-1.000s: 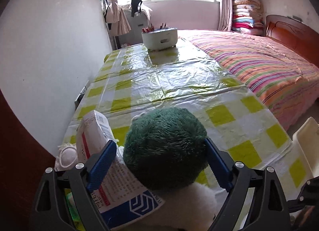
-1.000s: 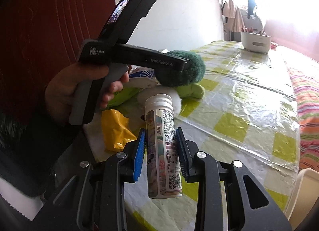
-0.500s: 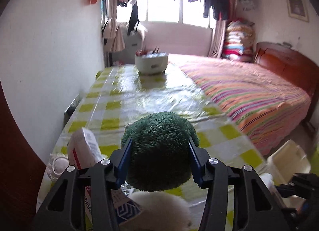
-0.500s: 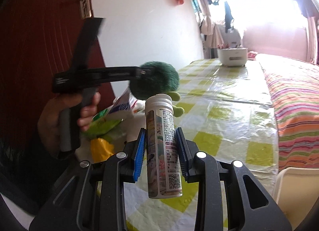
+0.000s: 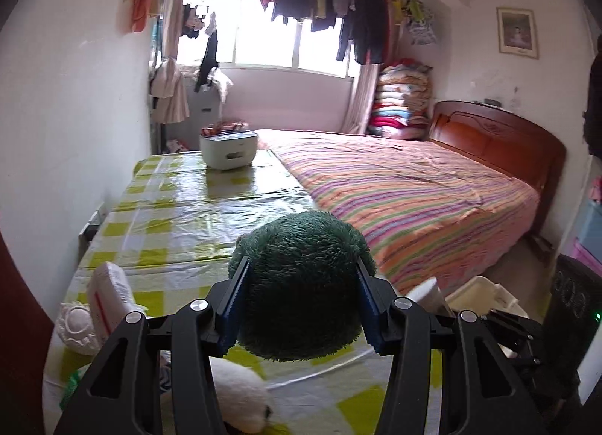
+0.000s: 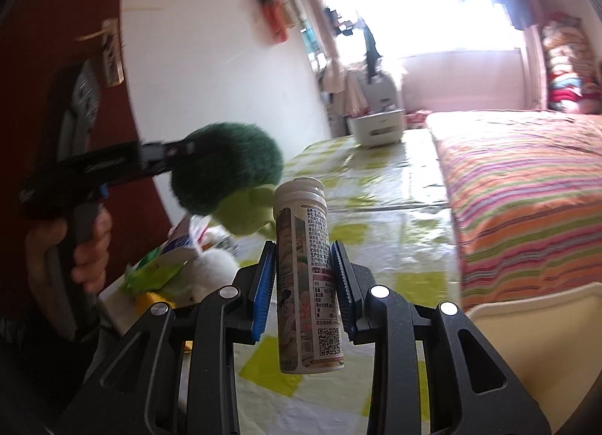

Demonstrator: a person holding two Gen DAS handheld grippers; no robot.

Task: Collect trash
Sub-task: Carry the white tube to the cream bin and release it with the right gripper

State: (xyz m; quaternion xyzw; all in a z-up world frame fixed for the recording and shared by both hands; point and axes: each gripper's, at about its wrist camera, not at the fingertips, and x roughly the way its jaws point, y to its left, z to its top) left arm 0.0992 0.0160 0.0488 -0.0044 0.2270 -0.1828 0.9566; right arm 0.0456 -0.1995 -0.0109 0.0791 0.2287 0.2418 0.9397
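My left gripper (image 5: 301,307) is shut on a dark green plush toy (image 5: 297,266), its blue pads pressing into both sides. In the right wrist view the same toy (image 6: 225,175) hangs clear of the checked table (image 6: 376,209), with a light green part below it and a hand (image 6: 90,250) on the handle. My right gripper (image 6: 304,277) is shut on an upright white printed tube (image 6: 301,205) with a ribbed cap. On the near left of the table lie a white carton (image 5: 109,284), a green packet (image 6: 154,269) and a yellow wrapper (image 6: 150,299).
A cream bin (image 6: 534,326) stands off the table's near right corner. A white plush (image 5: 240,393) lies under my left gripper. A white pot (image 5: 227,151) sits at the table's far end. A striped bed (image 5: 414,190) runs along the right, a wall along the left.
My left gripper's jaws closed onto the green plush and lifted it off the table. My right gripper, still holding the tube, rose and swung so more of the room shows.
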